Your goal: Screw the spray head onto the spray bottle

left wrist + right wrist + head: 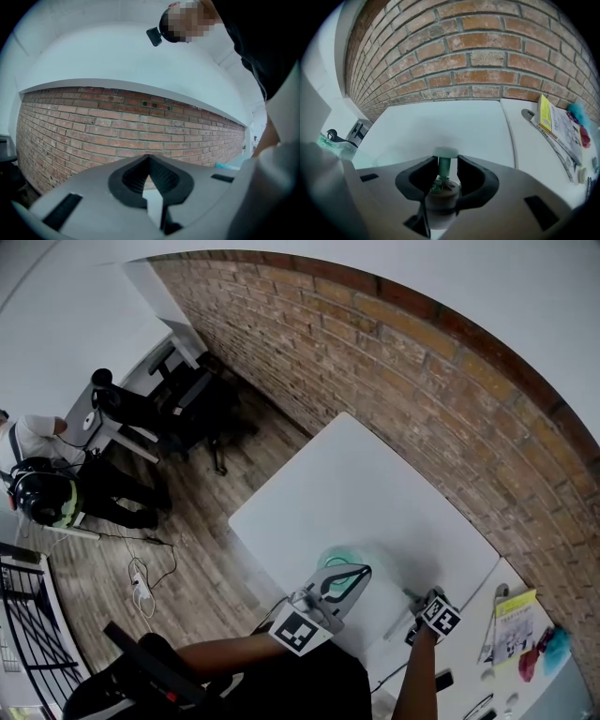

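right gripper looks clamped on the spray head, left gripper jaws together, empty; I want collar square over the spray bottle before twisting.

Grey left tongs, black pads — black-and-white marker cube, black clothing

Red brick wall, wood-plank floor, white table, black chair.
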Demonstrator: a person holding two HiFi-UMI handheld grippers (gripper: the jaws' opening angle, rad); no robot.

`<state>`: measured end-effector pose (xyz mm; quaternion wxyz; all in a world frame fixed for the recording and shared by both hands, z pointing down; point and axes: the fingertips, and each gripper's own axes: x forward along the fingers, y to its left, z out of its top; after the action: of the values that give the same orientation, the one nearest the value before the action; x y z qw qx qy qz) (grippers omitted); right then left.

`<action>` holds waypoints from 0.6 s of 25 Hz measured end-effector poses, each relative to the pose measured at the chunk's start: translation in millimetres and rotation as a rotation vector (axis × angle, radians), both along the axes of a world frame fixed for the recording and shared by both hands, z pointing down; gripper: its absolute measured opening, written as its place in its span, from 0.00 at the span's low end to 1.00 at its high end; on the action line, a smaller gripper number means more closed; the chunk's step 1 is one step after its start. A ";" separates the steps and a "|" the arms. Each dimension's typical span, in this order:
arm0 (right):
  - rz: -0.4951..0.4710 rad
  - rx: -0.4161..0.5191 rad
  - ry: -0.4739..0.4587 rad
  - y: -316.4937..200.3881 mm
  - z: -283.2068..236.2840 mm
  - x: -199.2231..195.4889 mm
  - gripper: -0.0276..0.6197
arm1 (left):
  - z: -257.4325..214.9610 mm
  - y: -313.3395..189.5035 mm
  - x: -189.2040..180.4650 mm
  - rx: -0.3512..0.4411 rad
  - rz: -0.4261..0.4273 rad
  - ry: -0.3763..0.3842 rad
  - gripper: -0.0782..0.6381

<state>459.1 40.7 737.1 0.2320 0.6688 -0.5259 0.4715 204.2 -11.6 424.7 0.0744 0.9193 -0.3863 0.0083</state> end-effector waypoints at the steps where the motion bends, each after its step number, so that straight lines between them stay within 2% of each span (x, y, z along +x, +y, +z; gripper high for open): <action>1: -0.001 0.014 0.007 0.8 -4.6 -1.0 0.24 | -1.1 1.1 -1.4 0.002 0.000 0.002 0.11; 6: 0.006 0.081 0.029 5.4 -25.5 -9.1 0.23 | -7.2 8.3 -6.9 0.019 0.010 0.009 0.11; 12: 0.052 0.186 0.009 5.5 -58.5 -24.7 0.22 | -20.0 18.6 -6.9 0.054 0.054 0.037 0.11; 13: 0.055 0.206 0.018 5.3 -64.4 -26.1 0.21 | -20.9 19.3 -5.8 0.055 0.061 0.041 0.11; 14: 0.054 0.224 0.031 5.4 -69.7 -27.2 0.15 | -21.7 19.8 -5.0 0.054 0.065 0.046 0.11; 15: 0.047 0.238 0.043 5.9 -73.7 -28.6 0.15 | -22.6 20.3 -4.4 0.053 0.068 0.053 0.11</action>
<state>430.4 46.5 663.4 0.1509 0.7137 -0.5573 0.3966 199.8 8.7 402.1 0.0600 0.9334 -0.3531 -0.0236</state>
